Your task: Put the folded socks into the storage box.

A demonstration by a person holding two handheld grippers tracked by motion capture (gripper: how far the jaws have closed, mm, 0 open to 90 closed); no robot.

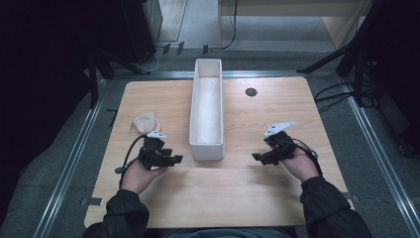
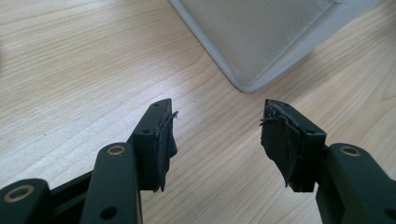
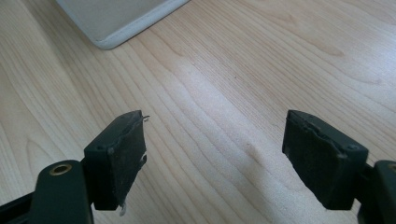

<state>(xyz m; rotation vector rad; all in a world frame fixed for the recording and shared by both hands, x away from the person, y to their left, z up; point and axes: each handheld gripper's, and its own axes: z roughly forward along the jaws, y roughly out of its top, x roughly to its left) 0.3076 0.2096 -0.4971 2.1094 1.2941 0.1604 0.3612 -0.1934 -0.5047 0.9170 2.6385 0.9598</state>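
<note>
Left gripper [image 1: 173,159] and right gripper [image 1: 257,157], fingers released, flanking white tray [image 1: 207,147] at frame centre; beige cloth [image 1: 145,122] centre-left.

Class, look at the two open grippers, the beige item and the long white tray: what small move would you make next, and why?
Probably swing the left gripper back toward the beige item. Both grippers are open and hold nothing; the item lies on the table just beyond the left hand, and the white tray beside it looks empty. The right gripper is farther off.
</note>
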